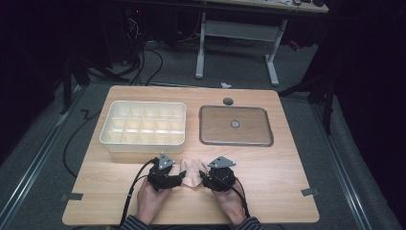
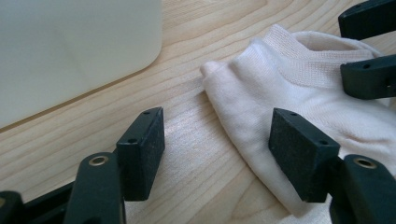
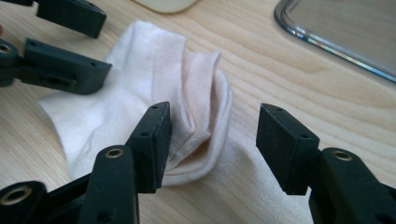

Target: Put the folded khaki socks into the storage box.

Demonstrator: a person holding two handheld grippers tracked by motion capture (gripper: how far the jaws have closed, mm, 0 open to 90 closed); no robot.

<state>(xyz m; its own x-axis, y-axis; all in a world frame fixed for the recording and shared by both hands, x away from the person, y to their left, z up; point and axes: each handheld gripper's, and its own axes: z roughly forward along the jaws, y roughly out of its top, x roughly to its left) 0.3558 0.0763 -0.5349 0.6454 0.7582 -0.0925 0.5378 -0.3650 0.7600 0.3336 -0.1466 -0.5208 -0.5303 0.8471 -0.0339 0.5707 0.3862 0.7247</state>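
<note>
While pale cream knitted sock (image 1: 191,173) lies crumpled on wooden table (image 1: 268,182), left gripper (image 2: 217,154) and right gripper (image 3: 212,144) flank it – jaws apart, nothing grasped – folding barely begun

I note the sock (image 3: 154,88): soft matt ribbed knit. Table (image 1: 287,191): pale wood grain. Tray (image 3: 336,32): glossy, probably metal. Divided box (image 1: 143,123): smooth matt plastic.

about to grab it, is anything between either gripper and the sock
Nothing visible stands in the way. The sock lies flat on the bare table, between the left gripper and the right gripper. Both have open jaws right at its edges.
</note>
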